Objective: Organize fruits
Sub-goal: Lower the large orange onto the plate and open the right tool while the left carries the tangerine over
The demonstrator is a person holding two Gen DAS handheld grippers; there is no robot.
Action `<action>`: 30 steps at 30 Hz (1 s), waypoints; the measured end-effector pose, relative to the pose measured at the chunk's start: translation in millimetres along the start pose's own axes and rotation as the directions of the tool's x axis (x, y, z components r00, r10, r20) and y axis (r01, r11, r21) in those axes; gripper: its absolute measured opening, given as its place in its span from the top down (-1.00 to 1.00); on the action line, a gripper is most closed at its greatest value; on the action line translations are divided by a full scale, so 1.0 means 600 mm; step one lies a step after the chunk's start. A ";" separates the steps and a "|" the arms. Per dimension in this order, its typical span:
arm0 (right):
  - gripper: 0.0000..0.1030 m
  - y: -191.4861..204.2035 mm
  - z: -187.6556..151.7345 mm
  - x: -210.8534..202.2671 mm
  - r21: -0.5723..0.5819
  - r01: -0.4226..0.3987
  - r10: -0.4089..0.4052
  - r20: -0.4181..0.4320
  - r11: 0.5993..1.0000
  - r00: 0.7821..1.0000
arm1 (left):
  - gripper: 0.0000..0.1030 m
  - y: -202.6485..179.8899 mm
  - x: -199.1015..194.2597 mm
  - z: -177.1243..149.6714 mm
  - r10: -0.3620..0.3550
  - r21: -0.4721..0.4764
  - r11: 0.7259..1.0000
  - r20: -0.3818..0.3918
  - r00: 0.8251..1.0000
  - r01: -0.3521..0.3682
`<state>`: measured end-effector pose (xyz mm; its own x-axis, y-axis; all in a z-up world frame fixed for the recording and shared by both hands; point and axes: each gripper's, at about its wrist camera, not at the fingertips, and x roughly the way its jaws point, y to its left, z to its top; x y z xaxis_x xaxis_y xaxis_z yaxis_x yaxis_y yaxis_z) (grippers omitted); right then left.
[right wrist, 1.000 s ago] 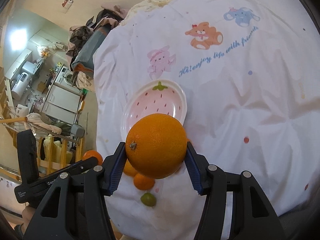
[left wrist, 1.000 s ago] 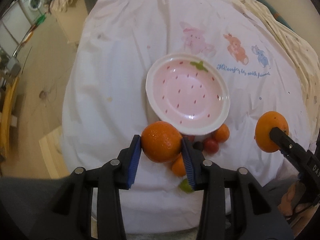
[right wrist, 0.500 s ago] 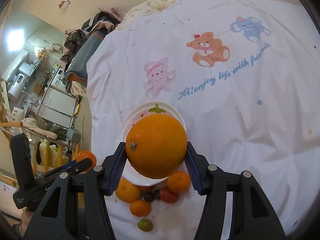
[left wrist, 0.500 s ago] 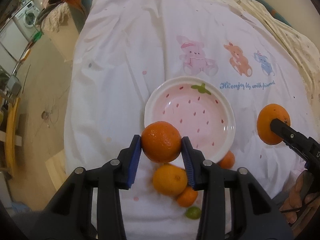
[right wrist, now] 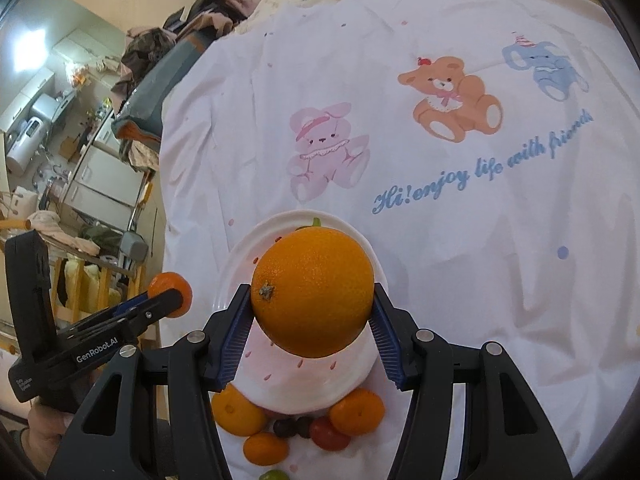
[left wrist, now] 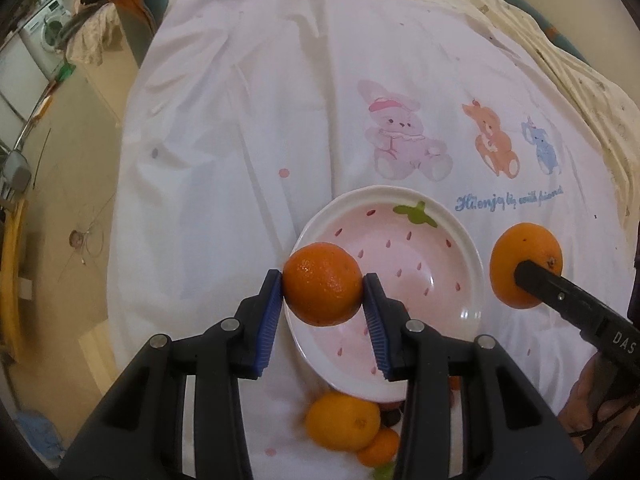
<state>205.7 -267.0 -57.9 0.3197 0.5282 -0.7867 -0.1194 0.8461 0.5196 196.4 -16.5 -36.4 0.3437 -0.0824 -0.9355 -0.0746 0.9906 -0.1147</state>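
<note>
My left gripper [left wrist: 323, 284] is shut on a small orange [left wrist: 322, 283] and holds it over the near left rim of the pink strawberry plate [left wrist: 452, 264]. My right gripper [right wrist: 312, 304] is shut on a large orange [right wrist: 314, 294] above the same plate [right wrist: 244, 248]. The large orange also shows in the left wrist view [left wrist: 520, 256], to the right of the plate. The small orange shows in the right wrist view [right wrist: 170, 285], left of the plate. The plate holds no fruit.
Loose fruit lies on the white printed sheet [right wrist: 440, 240] just in front of the plate: two tangerines [right wrist: 236, 408] [right wrist: 356, 410], a smaller one [right wrist: 266, 448], a red tomato [right wrist: 328, 434], dark grapes [right wrist: 290, 426] and a green fruit [right wrist: 272, 475]. The bed's left edge drops to the floor [left wrist: 60, 200].
Both grippers have moved forward with their oranges, from over the loose fruit to over the plate. The plate now sits closer below them.
</note>
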 end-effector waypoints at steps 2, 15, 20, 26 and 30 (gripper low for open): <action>-0.15 0.002 0.004 0.012 -0.008 -0.002 0.002 -0.014 1.000 1.000 | 0.30 0.003 0.007 0.003 0.005 -0.009 1.000 -0.002 1.000 -0.005; -0.15 0.032 0.039 0.135 -0.094 -0.009 -0.004 -0.138 0.995 0.990 | 0.30 0.044 0.040 0.014 0.033 -0.095 0.995 -0.039 0.999 -0.037; -0.15 0.036 0.044 0.168 -0.108 -0.011 -0.007 -0.163 0.994 0.987 | 0.30 0.051 0.038 0.018 0.023 -0.118 0.993 -0.038 0.999 -0.027; -0.16 0.024 0.043 0.183 -0.083 -0.017 0.001 -0.191 0.996 0.982 | 0.30 0.049 0.043 0.017 0.021 -0.121 0.992 -0.049 0.999 -0.027; -0.20 0.018 0.042 0.182 -0.074 -0.025 0.009 -0.204 0.997 0.979 | 0.30 0.043 0.044 0.017 0.028 -0.111 0.993 -0.046 0.999 -0.033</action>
<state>263.1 -201.7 -129.9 0.1201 0.5397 -0.8332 -0.1966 0.8356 0.5130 213.0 8.1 -60.5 0.2979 -0.0592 -0.9528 -0.1898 0.9745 -0.1199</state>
